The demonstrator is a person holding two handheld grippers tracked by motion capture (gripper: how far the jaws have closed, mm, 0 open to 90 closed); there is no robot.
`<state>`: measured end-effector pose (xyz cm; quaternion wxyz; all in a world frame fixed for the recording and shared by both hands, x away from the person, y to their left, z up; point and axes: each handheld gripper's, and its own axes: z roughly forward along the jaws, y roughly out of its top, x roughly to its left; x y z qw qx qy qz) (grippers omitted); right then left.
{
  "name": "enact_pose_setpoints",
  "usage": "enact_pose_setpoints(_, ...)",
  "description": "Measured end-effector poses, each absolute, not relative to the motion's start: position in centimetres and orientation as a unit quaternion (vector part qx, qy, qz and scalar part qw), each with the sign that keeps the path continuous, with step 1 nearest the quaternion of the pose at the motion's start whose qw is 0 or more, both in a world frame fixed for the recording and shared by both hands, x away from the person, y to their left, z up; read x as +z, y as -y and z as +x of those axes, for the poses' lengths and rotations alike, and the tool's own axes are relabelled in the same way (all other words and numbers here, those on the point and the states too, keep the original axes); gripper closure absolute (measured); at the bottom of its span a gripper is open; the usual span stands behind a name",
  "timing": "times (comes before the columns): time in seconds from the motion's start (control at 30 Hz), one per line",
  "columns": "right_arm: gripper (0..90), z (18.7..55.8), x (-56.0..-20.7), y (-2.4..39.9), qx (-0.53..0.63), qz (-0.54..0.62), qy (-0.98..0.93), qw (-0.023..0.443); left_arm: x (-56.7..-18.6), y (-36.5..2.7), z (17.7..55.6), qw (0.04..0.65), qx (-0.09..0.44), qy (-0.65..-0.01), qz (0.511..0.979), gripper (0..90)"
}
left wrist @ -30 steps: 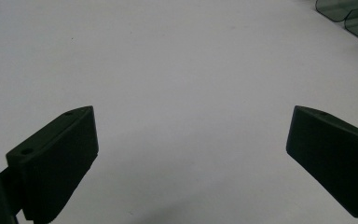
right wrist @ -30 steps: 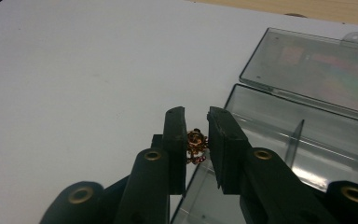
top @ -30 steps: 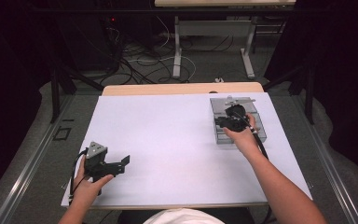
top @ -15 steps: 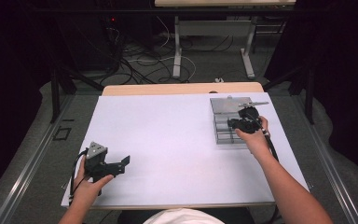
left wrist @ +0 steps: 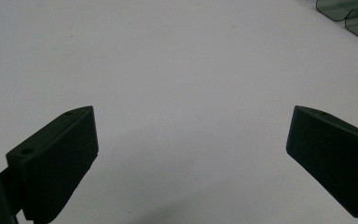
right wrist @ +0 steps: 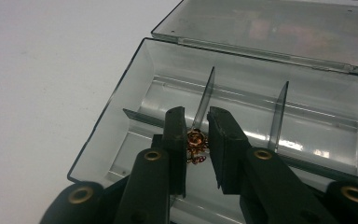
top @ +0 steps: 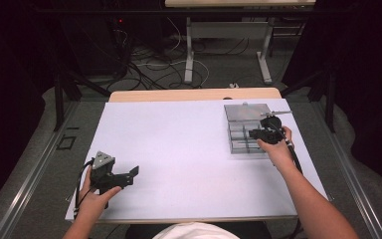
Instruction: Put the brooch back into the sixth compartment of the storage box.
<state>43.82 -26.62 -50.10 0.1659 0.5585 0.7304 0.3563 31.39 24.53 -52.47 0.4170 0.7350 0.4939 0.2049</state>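
Right tool: clamped on small copper-wire trinket, over clear divided box at 2 o'clock on desk. Left tool: jaws apart, 8 o'clock.

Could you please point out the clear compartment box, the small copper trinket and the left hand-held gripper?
clear compartment box (right wrist: 135, 84): right gripper view, left wall.
small copper trinket (right wrist: 195, 140): right gripper view, coiled top.
left hand-held gripper (left wrist: 191, 158): left gripper view, midway between jaws.

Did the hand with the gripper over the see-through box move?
Yes. The right gripper slid toward the right side of the clear box, measured against the box, which lies where it was. Its jaws pinch a small coppery trinket.
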Motion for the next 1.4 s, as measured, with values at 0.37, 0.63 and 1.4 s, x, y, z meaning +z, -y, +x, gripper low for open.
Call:
enact_pose_setpoints(0.37, 77.4, 43.8, -50.6, 27.1, 0.347, 0.565, -0.731, 0.164, -52.5, -24.5, 31.4, 0.418, 0.203, -0.496, 0.733, 2.3)
enact_pose_setpoints(0.63, 77.4, 43.7, -51.0, 27.5, 0.340, 0.569, -0.731, 0.161, -52.5, -24.5, 31.4, 0.418, 0.203, -0.496, 0.734, 2.3)
enact_pose_setpoints(1.4, 77.4, 43.8, -52.1, 27.8, 0.318, 0.567, -0.744, 0.156, -52.5, -24.4, 31.4, 0.418, 0.205, -0.494, 0.734, 2.3)
